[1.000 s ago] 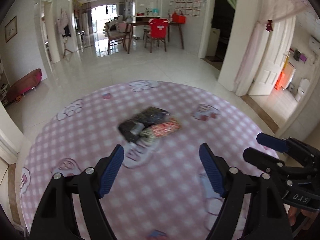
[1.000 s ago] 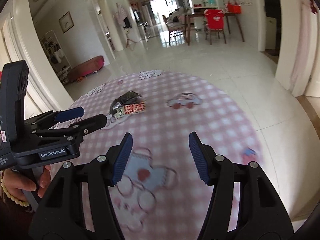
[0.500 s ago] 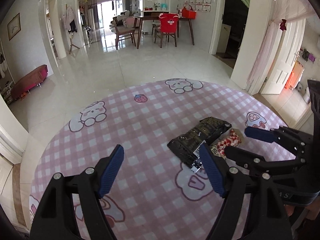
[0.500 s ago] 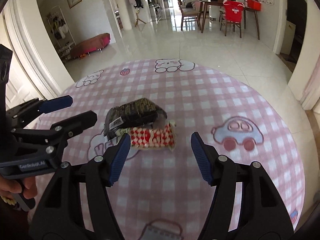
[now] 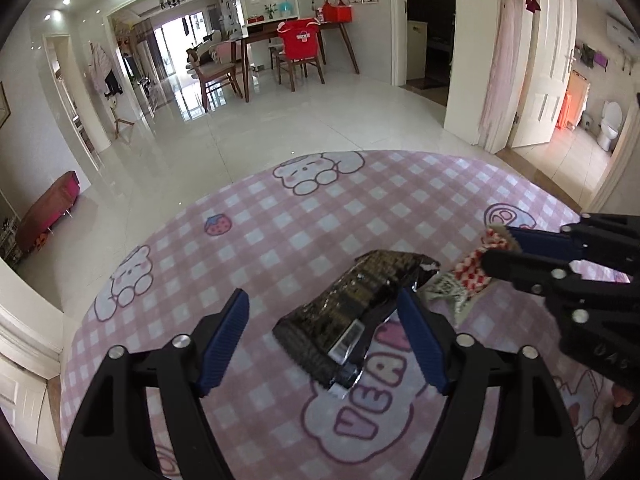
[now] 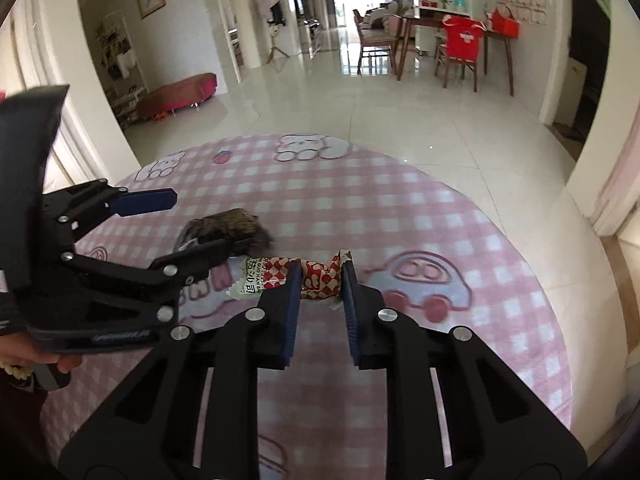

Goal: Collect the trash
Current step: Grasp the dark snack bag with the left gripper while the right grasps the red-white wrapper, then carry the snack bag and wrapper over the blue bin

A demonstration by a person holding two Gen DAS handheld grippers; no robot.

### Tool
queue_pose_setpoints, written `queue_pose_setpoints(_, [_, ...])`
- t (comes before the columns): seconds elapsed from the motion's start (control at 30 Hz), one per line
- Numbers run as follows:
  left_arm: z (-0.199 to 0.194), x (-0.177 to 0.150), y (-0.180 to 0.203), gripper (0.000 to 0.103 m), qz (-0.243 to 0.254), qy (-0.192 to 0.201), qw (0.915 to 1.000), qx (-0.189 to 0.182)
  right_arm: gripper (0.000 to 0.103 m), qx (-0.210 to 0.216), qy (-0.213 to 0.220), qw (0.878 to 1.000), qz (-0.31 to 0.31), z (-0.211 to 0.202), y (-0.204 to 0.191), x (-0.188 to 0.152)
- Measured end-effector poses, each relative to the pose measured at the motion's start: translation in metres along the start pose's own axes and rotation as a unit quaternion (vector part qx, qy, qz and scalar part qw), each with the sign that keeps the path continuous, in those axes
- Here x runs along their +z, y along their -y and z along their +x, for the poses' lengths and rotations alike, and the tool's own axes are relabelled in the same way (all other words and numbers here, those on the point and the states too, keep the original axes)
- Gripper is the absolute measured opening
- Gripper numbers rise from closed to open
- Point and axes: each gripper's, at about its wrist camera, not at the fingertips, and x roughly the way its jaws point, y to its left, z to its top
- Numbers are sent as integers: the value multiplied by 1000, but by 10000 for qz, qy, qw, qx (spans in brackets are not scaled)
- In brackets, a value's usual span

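Observation:
A black snack wrapper [image 5: 352, 312] lies on the pink checked tablecloth [image 5: 280, 240]. My left gripper [image 5: 324, 332] is open, its fingers on either side of the black wrapper's near end. A red and white checked wrapper [image 6: 316, 276] lies just right of the black wrapper [image 6: 224, 230]. My right gripper [image 6: 320, 280] is shut on the red and white wrapper, which bunches between the pads. In the left wrist view the right gripper [image 5: 496, 252] holds that wrapper [image 5: 474, 272] low over the cloth.
The round table's far edge [image 5: 320, 156] curves ahead, with tiled floor [image 5: 300, 120] beyond. A dining table with chairs [image 5: 296, 48] stands far back. A white door and pillar [image 5: 532, 60] are at the right.
Both grippers moved forward and down to the wrappers. My right gripper closed on the red and white wrapper. My left gripper now straddles the black wrapper, still open.

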Motion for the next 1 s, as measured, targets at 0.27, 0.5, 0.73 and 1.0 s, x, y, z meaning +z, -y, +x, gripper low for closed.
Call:
queue_pose_setpoints(0.27, [6,7,13,26,21,-134,9999,-89,20,205,104,9995,228,-13,10,-5])
queue_pose_setpoints(0.5, [-23,-2,21,16,-262,51,9996,-58,20,261,263,9990,245,-43,10,-16])
queue_pose_setpoints(0.73, [-78,-15,63,16,-146,300,9983,-469,20,302,520,9973,424,-106,23,-39])
queue_pose_setpoints(1.0, [-138,-27,159,16,402,524,9945,-817,20,72,992,9919,788,-204,60,-99])
